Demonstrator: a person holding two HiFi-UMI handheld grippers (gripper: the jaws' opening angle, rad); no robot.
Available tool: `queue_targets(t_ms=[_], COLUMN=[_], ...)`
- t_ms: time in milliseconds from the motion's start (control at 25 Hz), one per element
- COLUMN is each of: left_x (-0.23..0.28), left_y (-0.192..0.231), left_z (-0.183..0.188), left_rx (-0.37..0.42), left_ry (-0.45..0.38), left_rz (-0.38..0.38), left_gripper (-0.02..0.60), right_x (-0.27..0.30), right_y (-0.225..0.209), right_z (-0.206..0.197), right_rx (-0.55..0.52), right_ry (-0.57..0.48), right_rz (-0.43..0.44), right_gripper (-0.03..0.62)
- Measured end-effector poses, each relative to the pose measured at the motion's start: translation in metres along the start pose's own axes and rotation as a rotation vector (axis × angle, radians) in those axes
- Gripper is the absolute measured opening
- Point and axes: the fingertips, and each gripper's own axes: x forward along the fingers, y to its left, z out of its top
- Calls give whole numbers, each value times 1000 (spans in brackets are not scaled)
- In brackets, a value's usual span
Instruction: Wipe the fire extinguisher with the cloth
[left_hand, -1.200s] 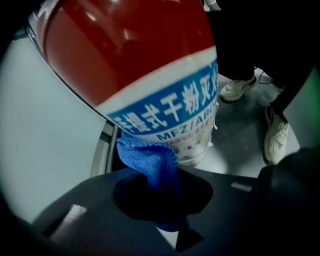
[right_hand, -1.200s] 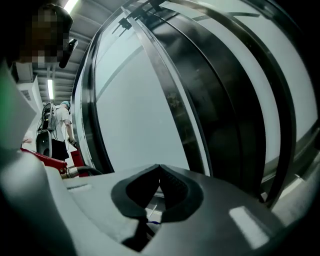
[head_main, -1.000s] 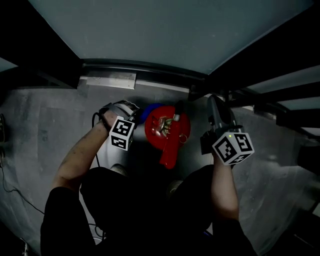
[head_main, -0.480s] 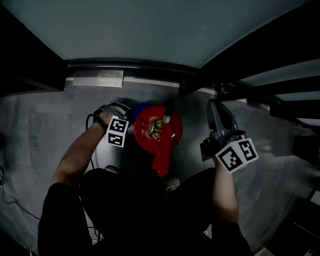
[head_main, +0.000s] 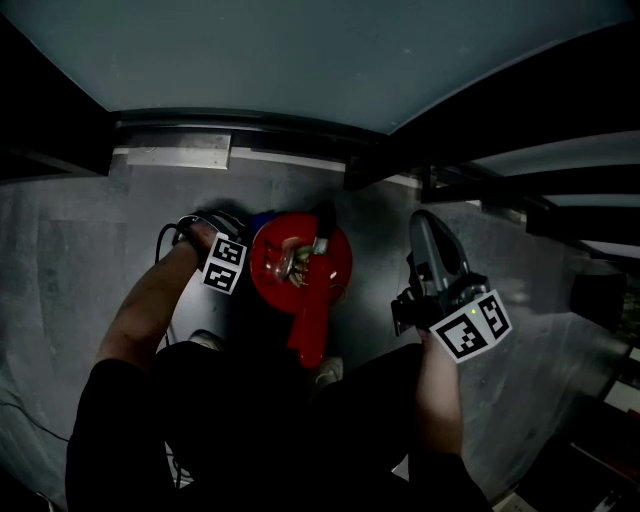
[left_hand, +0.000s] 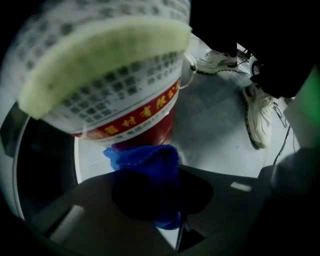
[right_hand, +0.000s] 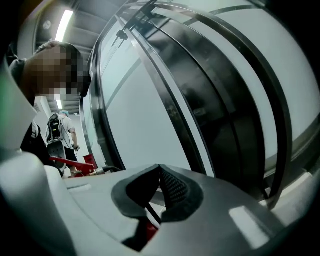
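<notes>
The red fire extinguisher (head_main: 300, 262) stands on the grey floor (head_main: 90, 260), close by the person's shoes (left_hand: 260, 120). The left gripper (left_hand: 152, 187) is squeezed tight on the blue cloth (left_hand: 145, 157), and the cloth touches the red side of the can, just past its label. The right gripper (right_hand: 159, 187) is closed with nothing in it and points at the glass wall (right_hand: 150, 125). The cloth is soft and light. The can looks heavy, hard and smooth, so it is likely best held up at the top.
</notes>
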Motion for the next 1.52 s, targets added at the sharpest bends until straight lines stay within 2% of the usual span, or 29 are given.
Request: queue_targets(t_ms=[120,200,280,400,480,560,640,720,800,920,1040,1200,1320,1520], left_x=[-1,-9,-26,-68,-109,-164,-232,-306,-375,-473,-581,-713,-798,-894], left_y=[-1,1,7,24,20,12,6,-2,-9,-8,1,-2,-11,-24], left_z=[-4,-16,-28,-42,-59,-71,-63,-45,-24,17,65,130,170,193], left_rx=[-63,-152,-305,-568,-739,-929,-1066,-1124,-1177,-1235,-1245,-1313,-1362,-1374], left_ry=[3,13,-13,-144,-196,-230,-295,-353,-399,-445,-498,-523,-572,-592], left_rz=[10,33,83,211,294,390,455,481,480,492,555,693,821,1013], left_gripper=[66,66,66,66,66,66,66,66,66,64,64,64,64,64], right_x=[8,15,20,25,27,20,6,-10,-32,-67,-94,-136,-165,-185], right_y=[2,6,12,12,16,27,44,75,103,129,162,212,248,295], right_z=[1,2,7,20,36,69,109,149,178,211,265,342,396,456], right_rx=[12,28,23,-15,54,136,106,23,-15,29,101,77,34,-54], right_ry=[-14,-20,-39,-69,-79,-130,-143,-125,-80,52,98,144,139,55], right_rz=[6,5,4,-50,-100,-142,-168,-123,-66,-82,-90,-61,12,76], right_gripper=[3,3,3,3,3,3,3,3,3,3,3,3,3,3])
